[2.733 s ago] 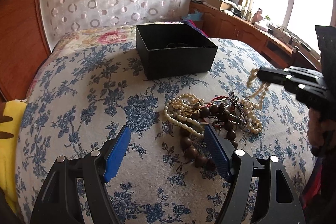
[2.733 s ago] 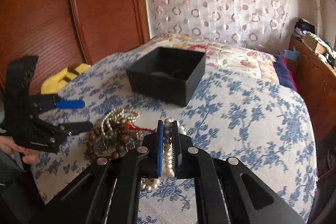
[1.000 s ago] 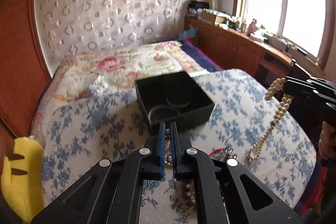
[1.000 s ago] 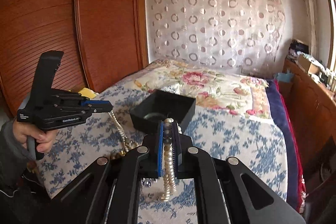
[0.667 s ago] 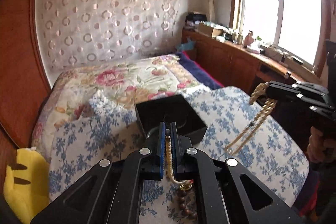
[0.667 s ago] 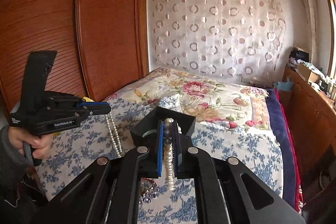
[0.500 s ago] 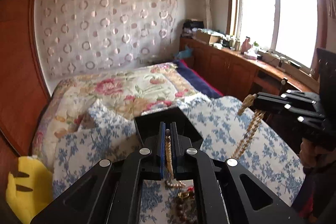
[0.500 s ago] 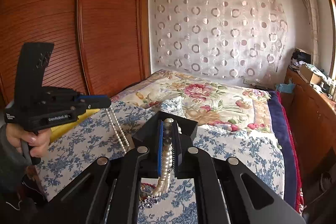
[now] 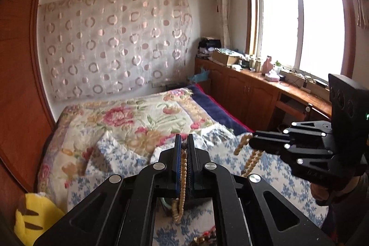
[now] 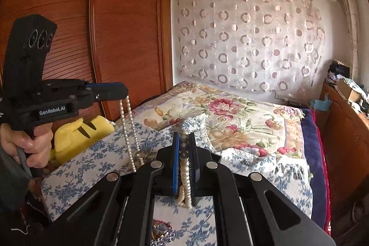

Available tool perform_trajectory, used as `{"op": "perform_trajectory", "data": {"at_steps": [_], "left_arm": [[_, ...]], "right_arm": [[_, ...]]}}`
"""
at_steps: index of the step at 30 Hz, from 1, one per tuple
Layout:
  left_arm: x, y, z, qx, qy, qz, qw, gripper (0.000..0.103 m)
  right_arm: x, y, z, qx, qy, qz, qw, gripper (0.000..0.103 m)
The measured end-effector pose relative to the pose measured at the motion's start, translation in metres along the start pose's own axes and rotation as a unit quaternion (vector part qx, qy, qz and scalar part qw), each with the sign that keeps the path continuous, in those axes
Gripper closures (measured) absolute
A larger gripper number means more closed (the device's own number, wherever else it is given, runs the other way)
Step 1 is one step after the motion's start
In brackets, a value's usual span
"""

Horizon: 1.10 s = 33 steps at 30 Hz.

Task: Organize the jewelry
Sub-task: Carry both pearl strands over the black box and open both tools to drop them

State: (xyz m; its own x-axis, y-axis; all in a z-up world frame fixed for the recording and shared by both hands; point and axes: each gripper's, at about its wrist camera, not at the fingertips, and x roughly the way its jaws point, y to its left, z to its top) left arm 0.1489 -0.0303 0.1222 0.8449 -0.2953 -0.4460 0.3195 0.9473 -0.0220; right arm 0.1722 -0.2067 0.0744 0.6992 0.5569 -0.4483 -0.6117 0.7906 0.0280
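Both grippers are clamped tight on strands of one pearl necklace. Seen from its own camera, the left gripper pinches a strand whose beads run down between the blue pads and hang in a small loop below. The right gripper likewise pinches the pearl necklace between its pads, with a doubled length drooping under the jaws. In the right wrist view the left gripper shows at the left, held in a hand, two lengths of pearls dropping straight from its tip toward the blue-flowered bedspread.

Both tools are raised well above the bed, so the necklace hangs in the air between them. A bit of the remaining jewelry pile peeks out at the bottom edge of the left wrist view, near the foot of the bedspread; whether the pearls are fully free of it cannot be told. No jewelry box is visible in either view.

To do this step well, I would raise both ends evenly, keep the grip firm, and watch for snagged beads before carrying the strand away.
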Motion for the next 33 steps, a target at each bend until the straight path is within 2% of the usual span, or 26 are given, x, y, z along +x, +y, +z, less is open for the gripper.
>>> {"op": "perform_trajectory", "data": {"at_steps": [6,9,13,20,26,33], "left_arm": [[0.009,0.007,0.022,-0.002,-0.009,0.004,0.9999,0.099],[0.008,0.008,0.023,-0.002,-0.008,0.004,1.0000,0.099],[0.033,0.017,0.025,-0.012,0.014,0.001,0.9998,0.099],[0.070,0.029,0.008,-0.026,0.050,-0.008,0.9984,0.099],[0.096,0.036,-0.022,-0.033,0.082,-0.008,0.9960,0.099],[0.100,0.043,-0.056,-0.043,0.104,0.006,0.9936,0.098]], "right_arm": [[0.010,-0.005,0.019,-0.009,-0.005,0.010,1.000,0.095],[0.019,-0.009,0.026,-0.010,-0.003,0.016,1.000,0.095],[0.031,-0.013,0.031,-0.010,-0.002,0.016,1.000,0.095],[0.042,-0.015,0.040,-0.011,-0.007,0.022,1.000,0.095],[0.047,-0.015,0.050,-0.014,-0.011,0.025,1.000,0.095],[0.077,-0.019,0.032,0.007,0.031,0.031,0.999,0.095]]}}
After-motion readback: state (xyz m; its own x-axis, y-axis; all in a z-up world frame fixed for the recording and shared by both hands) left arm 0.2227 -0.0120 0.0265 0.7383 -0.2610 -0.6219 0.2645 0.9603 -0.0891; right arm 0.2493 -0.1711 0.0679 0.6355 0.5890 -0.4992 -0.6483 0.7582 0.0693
